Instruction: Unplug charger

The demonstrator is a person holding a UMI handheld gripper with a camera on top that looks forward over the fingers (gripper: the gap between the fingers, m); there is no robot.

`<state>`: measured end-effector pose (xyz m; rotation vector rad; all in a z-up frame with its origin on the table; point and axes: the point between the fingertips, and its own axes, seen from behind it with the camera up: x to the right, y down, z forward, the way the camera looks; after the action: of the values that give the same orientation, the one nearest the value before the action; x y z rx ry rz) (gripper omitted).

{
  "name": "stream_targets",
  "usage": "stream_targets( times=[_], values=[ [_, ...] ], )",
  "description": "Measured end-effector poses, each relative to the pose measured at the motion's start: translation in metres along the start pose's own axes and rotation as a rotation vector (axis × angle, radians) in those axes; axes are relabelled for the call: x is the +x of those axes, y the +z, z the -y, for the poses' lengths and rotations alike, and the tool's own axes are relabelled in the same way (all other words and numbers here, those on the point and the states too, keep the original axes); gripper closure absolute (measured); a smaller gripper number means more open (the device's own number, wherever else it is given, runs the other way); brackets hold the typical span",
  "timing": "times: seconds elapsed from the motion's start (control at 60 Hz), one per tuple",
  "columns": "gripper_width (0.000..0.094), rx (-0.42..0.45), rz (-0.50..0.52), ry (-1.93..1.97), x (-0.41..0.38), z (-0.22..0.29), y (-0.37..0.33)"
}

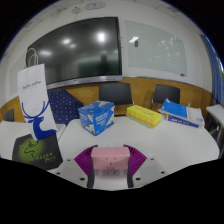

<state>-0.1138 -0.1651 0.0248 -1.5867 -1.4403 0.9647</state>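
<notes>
Between fingers [110, 163] — pink box [110, 158], pressed both sides — on table [160, 140].

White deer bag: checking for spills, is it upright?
Upright: bag stands tall on the table, handles up. Pink block between gripper fingers.

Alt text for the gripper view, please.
The tongs hold a pink box between their purple pads over a white table. Beyond stand a blue tissue box, a yellow box and a white shopping bag.
</notes>
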Motion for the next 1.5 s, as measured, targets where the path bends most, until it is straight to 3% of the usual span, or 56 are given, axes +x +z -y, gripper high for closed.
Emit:
stream_targets(
  times=[0.267,0.367,0.517,0.667,0.817,0.983,1.133,1.167,1.233,1.267,1.5],
  values=[
    [0.0480,-0.018,0.046,0.016,-0.002,0.002,-0.003],
    [0.0486,0.239,0.021,-0.054,-0.001,0.115,-0.028],
    [0.0486,0.272,0.009,0.041,0.030,0.194,-0.040],
    [0.0485,0.161,-0.047,0.064,0.099,0.179,-0.036],
    [0.0486,-0.014,-0.100,0.025,0.166,0.099,-0.024],
    [0.0475,-0.179,-0.086,-0.032,0.187,0.023,-0.004],
    [0.0343,-0.291,-0.057,-0.026,0.192,-0.016,0.009],
    [0.0288,-0.312,-0.056,-0.021,0.193,-0.019,0.008],
    [0.0052,-0.314,-0.080,-0.027,0.201,-0.015,0.002],
    [0.0104,-0.310,-0.088,-0.030,0.204,-0.010,-0.005],
    [0.0079,-0.304,-0.082,-0.023,0.196,0.047,-0.119]
  ],
)
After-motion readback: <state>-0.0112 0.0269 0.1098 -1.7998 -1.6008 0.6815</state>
